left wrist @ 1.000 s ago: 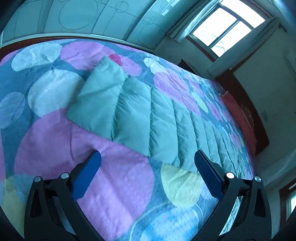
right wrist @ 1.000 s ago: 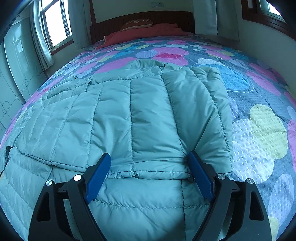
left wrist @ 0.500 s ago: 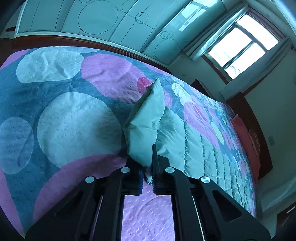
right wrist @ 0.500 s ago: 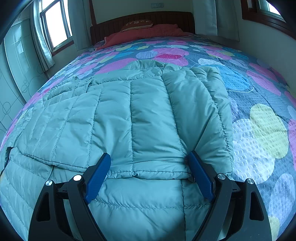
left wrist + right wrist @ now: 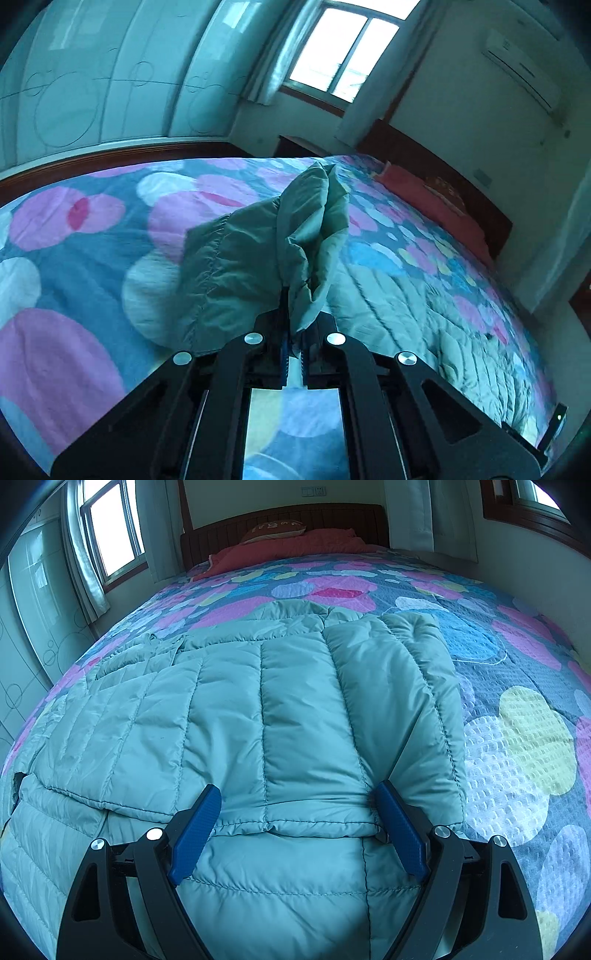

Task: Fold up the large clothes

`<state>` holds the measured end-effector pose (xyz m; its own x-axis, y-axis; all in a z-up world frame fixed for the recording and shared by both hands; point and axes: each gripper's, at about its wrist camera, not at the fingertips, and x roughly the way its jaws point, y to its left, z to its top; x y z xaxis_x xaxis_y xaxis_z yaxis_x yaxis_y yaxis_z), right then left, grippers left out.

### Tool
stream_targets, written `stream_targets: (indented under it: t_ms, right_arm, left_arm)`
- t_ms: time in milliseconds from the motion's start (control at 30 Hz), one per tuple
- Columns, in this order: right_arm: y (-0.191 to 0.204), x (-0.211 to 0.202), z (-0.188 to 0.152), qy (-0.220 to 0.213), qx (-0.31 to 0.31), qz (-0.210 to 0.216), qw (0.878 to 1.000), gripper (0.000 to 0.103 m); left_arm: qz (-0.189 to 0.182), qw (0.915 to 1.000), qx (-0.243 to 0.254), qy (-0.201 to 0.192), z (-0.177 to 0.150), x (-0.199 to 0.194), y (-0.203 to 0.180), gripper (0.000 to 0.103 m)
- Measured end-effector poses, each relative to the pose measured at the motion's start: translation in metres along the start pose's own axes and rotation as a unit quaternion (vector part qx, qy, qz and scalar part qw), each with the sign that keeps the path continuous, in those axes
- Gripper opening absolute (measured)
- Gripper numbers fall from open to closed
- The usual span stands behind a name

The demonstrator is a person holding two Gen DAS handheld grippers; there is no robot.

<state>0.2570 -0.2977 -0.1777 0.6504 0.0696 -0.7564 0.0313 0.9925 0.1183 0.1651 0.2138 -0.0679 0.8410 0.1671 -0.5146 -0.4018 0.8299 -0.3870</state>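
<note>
A large pale green quilted jacket (image 5: 280,709) lies spread on the bed. Its right sleeve (image 5: 417,686) is folded in over the body. My right gripper (image 5: 297,825) is open, its blue pads either side of a cuff edge low over the jacket, holding nothing. My left gripper (image 5: 293,345) is shut on the jacket's left sleeve end (image 5: 306,236) and holds it lifted above the bed, the sleeve bunched and standing up. The rest of the jacket (image 5: 424,306) trails away to the right in the left wrist view.
The bed has a flowered blue, pink and yellow cover (image 5: 517,738). A red pillow (image 5: 295,542) and a dark wooden headboard (image 5: 280,517) are at the far end. A wardrobe (image 5: 92,85) and window (image 5: 340,55) stand to the left of the bed.
My left gripper went from open above the sleeve to shut on its end, then lifted it and swung it toward the jacket body. The right gripper has stayed still and open.
</note>
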Motion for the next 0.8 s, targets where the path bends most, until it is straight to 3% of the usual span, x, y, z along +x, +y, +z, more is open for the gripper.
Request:
stream_targets:
  t_ms: [167, 400, 600, 800]
  right_arm:
    - [-0.001, 0.0, 0.0, 0.0, 0.0, 0.0, 1.0, 0.084]
    - [0.0, 0.0, 0.002, -0.001, 0.003, 0.003, 1.0, 0.084]
    - [0.0, 0.0, 0.002, -0.002, 0.004, 0.004, 1.0, 0.084]
    - [0.0, 0.0, 0.002, -0.003, 0.006, 0.007, 1.0, 0.084]
  left_arm:
    - [-0.055, 0.9964, 0.056, 0.031, -0.021, 0.021, -0.077, 0.004]
    - [-0.114, 0.9795, 0.155, 0.059, -0.068, 0.034, -0.183, 0.004]
    - [-0.131, 0.9649, 0.21, 0.087, -0.109, 0.049, -0.243, 0.004]
    - [-0.128, 0.9547, 0.237, 0.127, -0.145, 0.07, -0.268, 0.004]
